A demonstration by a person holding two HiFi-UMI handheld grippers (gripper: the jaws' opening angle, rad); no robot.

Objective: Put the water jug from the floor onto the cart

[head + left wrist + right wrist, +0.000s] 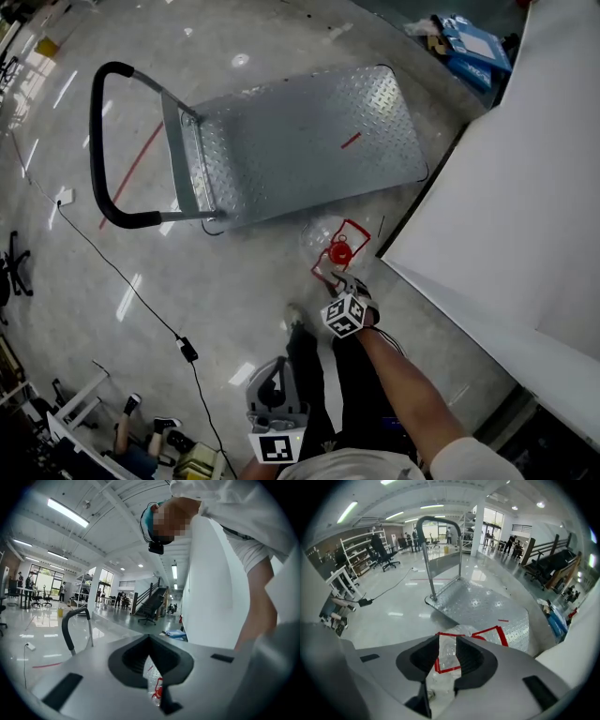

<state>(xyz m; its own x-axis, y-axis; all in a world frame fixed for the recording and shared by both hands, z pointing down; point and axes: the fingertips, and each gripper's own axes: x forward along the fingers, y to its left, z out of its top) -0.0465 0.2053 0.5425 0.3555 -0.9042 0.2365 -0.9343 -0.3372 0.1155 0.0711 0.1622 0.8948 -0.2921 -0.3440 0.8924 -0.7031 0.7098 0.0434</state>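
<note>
The water jug (328, 242) is clear plastic with a red cap and a red handle frame, and it stands on the floor just in front of the cart's near edge. The cart (300, 141) is a metal checker-plate platform with a black-gripped handle (98, 141) at its left end, and its deck is bare. My right gripper (339, 277) points down over the jug, open, with the jug's top (447, 653) and red handle (487, 634) showing between and beyond its jaws (447, 641). My left gripper (274, 373) hangs lower left, shut, holding nothing; the jug (154, 686) shows below its jaws (149, 637).
A large white panel (506, 206) stands close on the right of the jug. A black cable with a plug box (187, 350) runs across the floor on the left. Blue boxes (473, 47) lie beyond the cart. The person's legs (319, 375) stand just behind the jug.
</note>
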